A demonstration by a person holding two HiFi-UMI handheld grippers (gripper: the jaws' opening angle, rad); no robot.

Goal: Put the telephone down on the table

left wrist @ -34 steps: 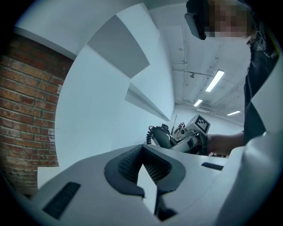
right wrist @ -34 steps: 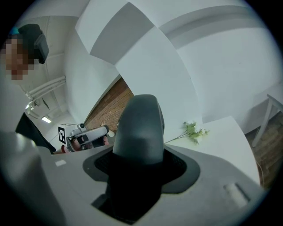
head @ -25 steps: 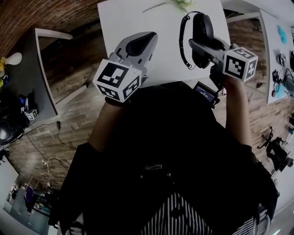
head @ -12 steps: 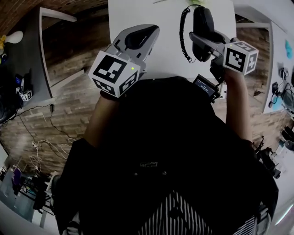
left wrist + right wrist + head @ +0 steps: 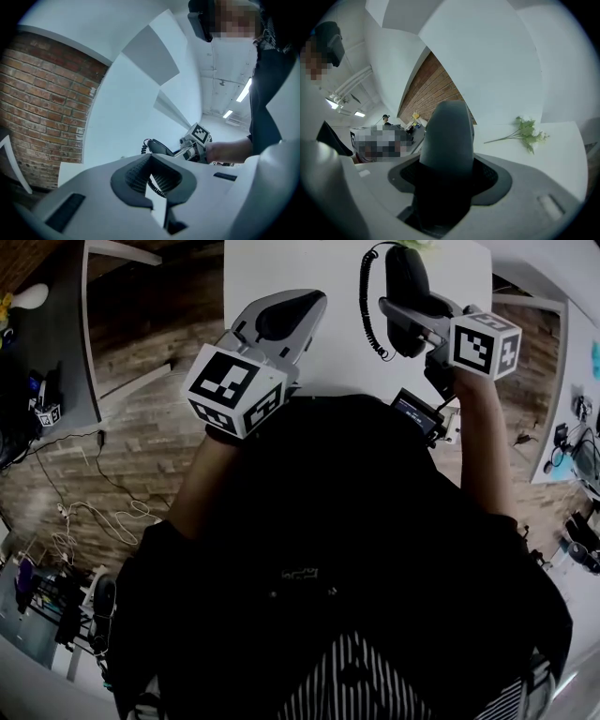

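We see a white flat-topped bench (image 5: 328,357) filling the upper middle of the head view, above a brown wooden floor (image 5: 150,446). Over its near edge hangs the left tool (image 5: 302,304), its jaws clenched on nothing, with only a thin slit between the pads (image 5: 161,176). The right tool (image 5: 412,320) is over the bench's right part, grasping a black curved plastic telephone handset (image 5: 405,282) by its middle; we cannot tell whether the handset touches the bench. Its black coiled cord (image 5: 367,306) loops to its left. A small green sprig with pale flowers (image 5: 526,131) lies on the bench beyond.
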